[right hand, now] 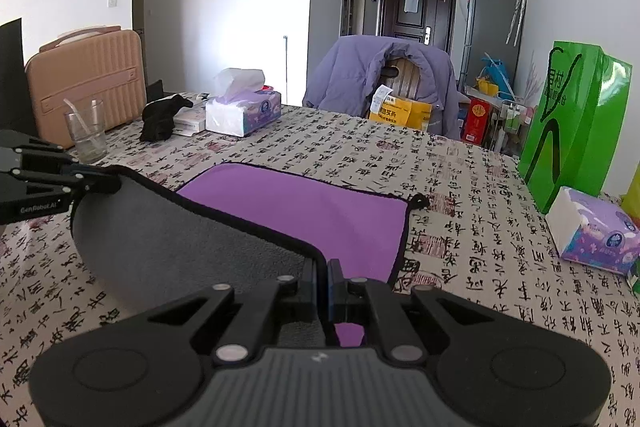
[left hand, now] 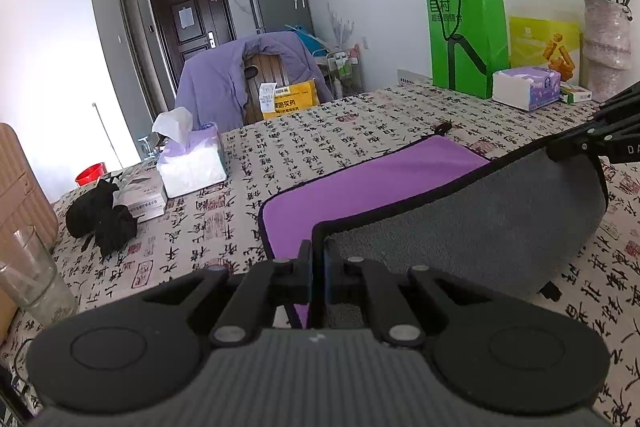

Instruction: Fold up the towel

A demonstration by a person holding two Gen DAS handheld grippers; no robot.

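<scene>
Between my two claws hangs the near edge of the purple-and-grey, black-trimmed microfibre towel (left hand: pixel 460 223), lifted off the calligraphy-print tabletop (left hand: pixel 320 131). My left claw (left hand: pixel 319 267) and right claw (right hand: pixel 322 279) each pinch one near corner (jaws narrow on cloth). Its far purple half lies flat straight ahead, so I judge the fold goes forward.

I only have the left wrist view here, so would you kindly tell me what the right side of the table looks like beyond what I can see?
Observer: The right tongs are shut on the towel at its near corner, with the grey underside lifted.
Operator: Thank you. Is anything standing to the far left that I might be missing?
Observer: Yes, a pink suitcase stands upright at the table's left end, behind a drinking glass.
Operator: And what lies past the chair?
Observer: A red box sits on the floor beside the chair draped with a purple jacket.
</scene>
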